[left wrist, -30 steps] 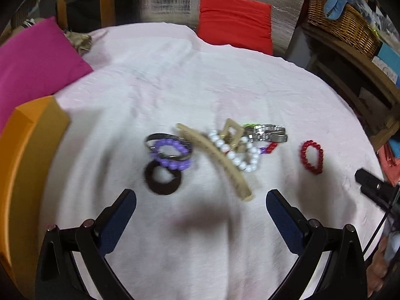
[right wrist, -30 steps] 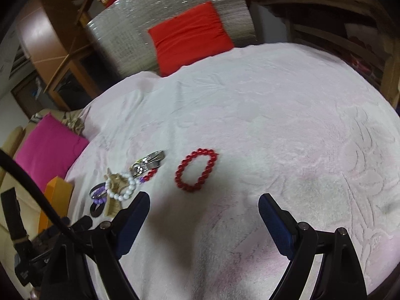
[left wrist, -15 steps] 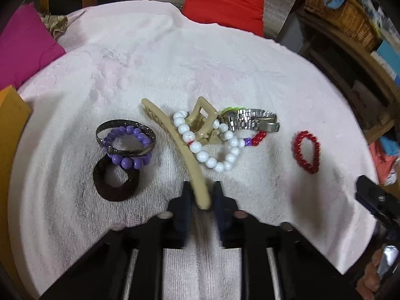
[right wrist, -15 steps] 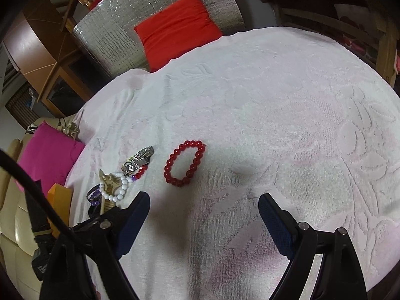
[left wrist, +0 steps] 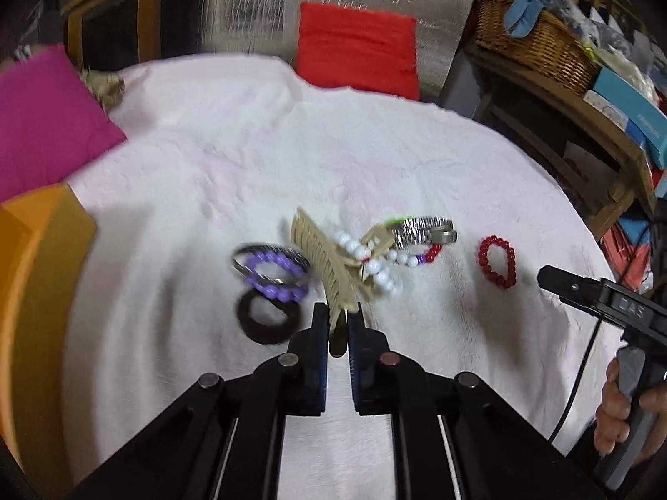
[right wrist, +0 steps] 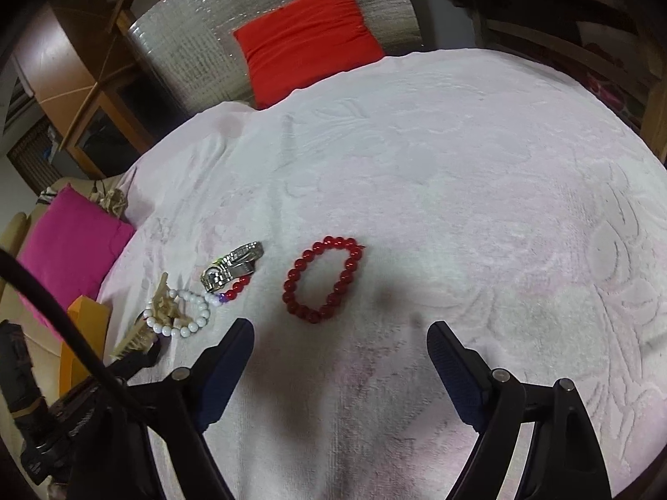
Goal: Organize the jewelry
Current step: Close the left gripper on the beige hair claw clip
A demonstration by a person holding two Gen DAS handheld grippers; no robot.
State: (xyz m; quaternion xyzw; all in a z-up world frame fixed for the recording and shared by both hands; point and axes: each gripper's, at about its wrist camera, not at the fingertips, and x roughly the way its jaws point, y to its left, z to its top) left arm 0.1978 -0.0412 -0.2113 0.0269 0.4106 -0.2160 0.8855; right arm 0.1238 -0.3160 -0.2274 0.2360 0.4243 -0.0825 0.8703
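My left gripper (left wrist: 337,316) is shut on the near end of a beige hair claw clip (left wrist: 321,256), which is tilted so its teeth show. A white bead bracelet (left wrist: 381,273) hangs looped around the clip. Behind it lies a silver watch band (left wrist: 423,229), and to the right a red bead bracelet (left wrist: 496,260). Left of the clip, a purple bead bracelet (left wrist: 277,287) and a dark bangle (left wrist: 250,252) rest above a brown hair tie (left wrist: 267,318). My right gripper (right wrist: 339,333) stands open just short of the red bead bracelet (right wrist: 325,279), with nothing between its fingers.
Everything lies on a pale pink towel (left wrist: 233,158) over a round table. An orange box (left wrist: 37,275) sits at the left edge, with a pink cushion (left wrist: 46,125) behind it. A red cushion (left wrist: 358,54) and a wicker basket (left wrist: 537,50) stand farther back.
My left gripper went from wide open to shut on the clip's near end, and the clip has tipped up, pulling the white beads along. The right gripper has hardly moved.
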